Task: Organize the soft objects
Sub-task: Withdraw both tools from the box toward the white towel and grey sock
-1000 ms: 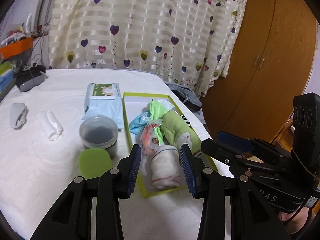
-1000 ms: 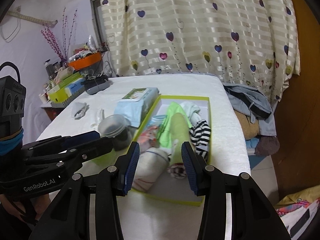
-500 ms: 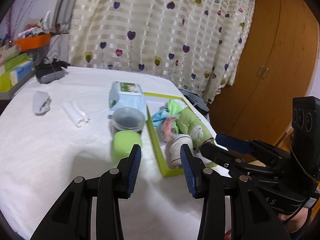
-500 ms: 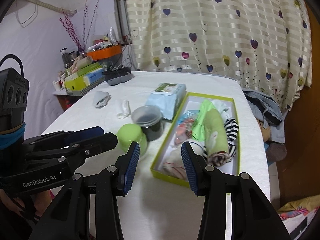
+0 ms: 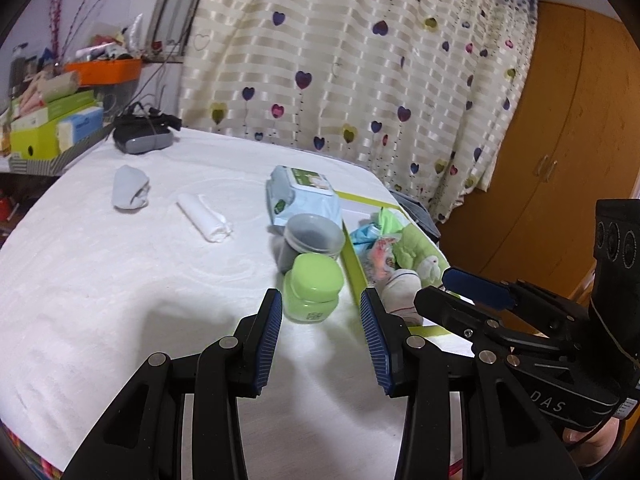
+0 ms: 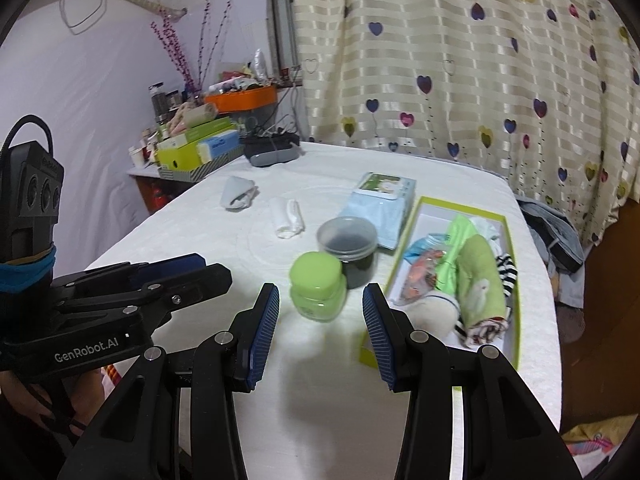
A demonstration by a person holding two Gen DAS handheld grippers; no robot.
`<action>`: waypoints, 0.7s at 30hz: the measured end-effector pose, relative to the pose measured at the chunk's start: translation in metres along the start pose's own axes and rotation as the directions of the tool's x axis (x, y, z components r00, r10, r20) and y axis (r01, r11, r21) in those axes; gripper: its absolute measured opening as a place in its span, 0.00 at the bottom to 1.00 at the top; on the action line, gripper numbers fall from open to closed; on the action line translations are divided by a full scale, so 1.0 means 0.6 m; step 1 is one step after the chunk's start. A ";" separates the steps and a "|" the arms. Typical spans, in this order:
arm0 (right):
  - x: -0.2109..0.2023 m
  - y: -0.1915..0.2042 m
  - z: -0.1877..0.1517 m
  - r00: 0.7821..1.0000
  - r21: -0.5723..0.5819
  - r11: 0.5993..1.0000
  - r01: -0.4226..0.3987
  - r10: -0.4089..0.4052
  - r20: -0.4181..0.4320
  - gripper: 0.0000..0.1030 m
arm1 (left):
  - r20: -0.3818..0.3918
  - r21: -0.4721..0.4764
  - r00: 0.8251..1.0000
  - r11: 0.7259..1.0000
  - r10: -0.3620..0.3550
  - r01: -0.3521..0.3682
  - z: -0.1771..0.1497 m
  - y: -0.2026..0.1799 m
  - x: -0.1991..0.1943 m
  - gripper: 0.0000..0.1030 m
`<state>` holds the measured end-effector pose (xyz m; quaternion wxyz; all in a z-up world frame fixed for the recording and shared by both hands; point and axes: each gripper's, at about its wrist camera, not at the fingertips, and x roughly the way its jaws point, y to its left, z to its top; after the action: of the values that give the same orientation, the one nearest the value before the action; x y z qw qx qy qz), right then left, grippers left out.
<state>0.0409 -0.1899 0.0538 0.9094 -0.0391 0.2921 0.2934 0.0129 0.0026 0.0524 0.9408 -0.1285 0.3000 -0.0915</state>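
Two hand-held grippers hover side by side over a white-covered bench [image 5: 100,280], the left gripper [image 5: 321,334] and the right gripper [image 6: 321,330] each with fingers parted and empty. Well ahead and left of the fingers lie a grey sock bundle [image 5: 129,187] and a white rolled cloth [image 5: 205,218]. Just beyond the fingertips stands a green-lidded jar [image 6: 318,286], a dark tub [image 6: 349,246] behind it and a wipes pack [image 6: 382,204] farther back. Ahead and right, a lime-edged box [image 6: 514,280] holds rolled socks and a green towel [image 6: 480,284]
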 end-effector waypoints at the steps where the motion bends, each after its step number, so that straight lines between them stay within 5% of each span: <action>1: 0.002 0.002 0.001 1.000 -0.004 1.000 -0.003 0.003 -0.001 0.44 | 0.002 -0.003 1.000 1.000 0.002 -0.002 0.000 0.003 0.000 0.38; 21: 0.048 0.038 0.027 0.999 -0.055 0.997 -0.046 0.044 -0.031 0.44 | 0.010 -0.063 0.998 0.996 0.063 -0.062 0.016 0.059 0.013 0.38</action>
<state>0.0555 -0.1524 0.0537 0.8967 -0.0623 0.2982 0.3213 0.0283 0.0358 0.0453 0.9406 -0.1488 0.3008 -0.0519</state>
